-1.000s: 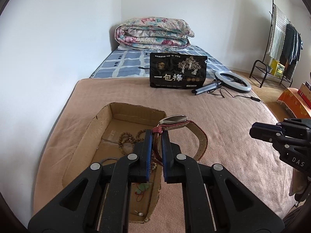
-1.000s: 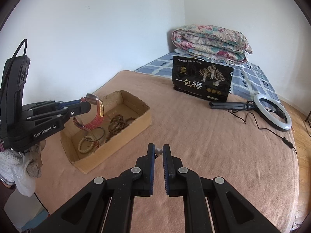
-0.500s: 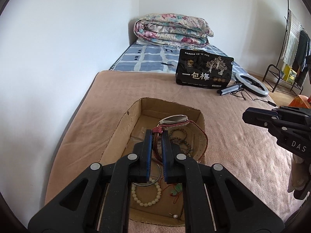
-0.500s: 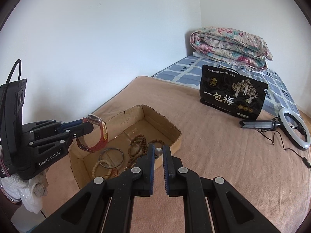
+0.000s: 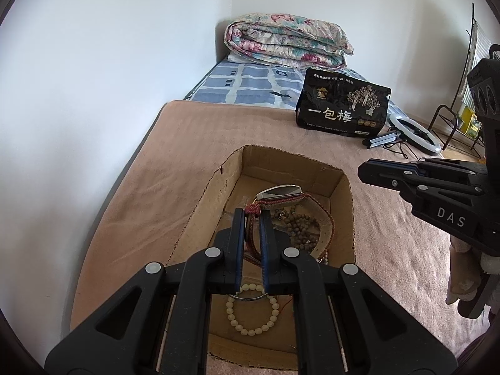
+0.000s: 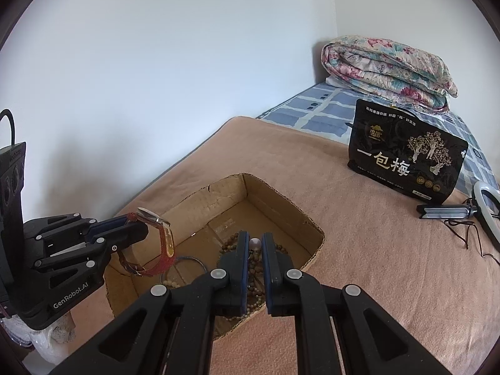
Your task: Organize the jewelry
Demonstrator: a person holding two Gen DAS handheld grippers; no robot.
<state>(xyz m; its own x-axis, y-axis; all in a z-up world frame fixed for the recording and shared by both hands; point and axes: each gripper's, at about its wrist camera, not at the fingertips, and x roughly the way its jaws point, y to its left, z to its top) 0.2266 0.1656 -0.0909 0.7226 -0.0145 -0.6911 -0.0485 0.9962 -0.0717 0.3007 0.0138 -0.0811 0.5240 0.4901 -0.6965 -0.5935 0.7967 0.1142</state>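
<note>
Jewelry is halfway home on a bed spread with a tan blanket (image 5: 200,143), where a person works a two-finger claw in each hand above an open cardboard box (image 5: 340,187). The left claw (image 5: 252,218) is clamped tight on the red strap of a wristwatch (image 5: 279,194), held in the air over the box. The right claw (image 6: 255,242), also closed to a sliver, pinches a small pale bead (image 6: 255,243), possibly a pearl earring; the view is too small to be sure. Already lying in the box are a cream bead bracelet (image 5: 253,309), a thin metal bangle (image 6: 184,265) and a heap of brown wooden beads (image 5: 300,228). Judging by that, most of the sorting looks done: the watch and the bead remain to be lowered in and let go. No other loose pieces show on the blanket. A black snack bag (image 5: 342,107) and a ring light (image 5: 415,132) sit well apart.
</note>
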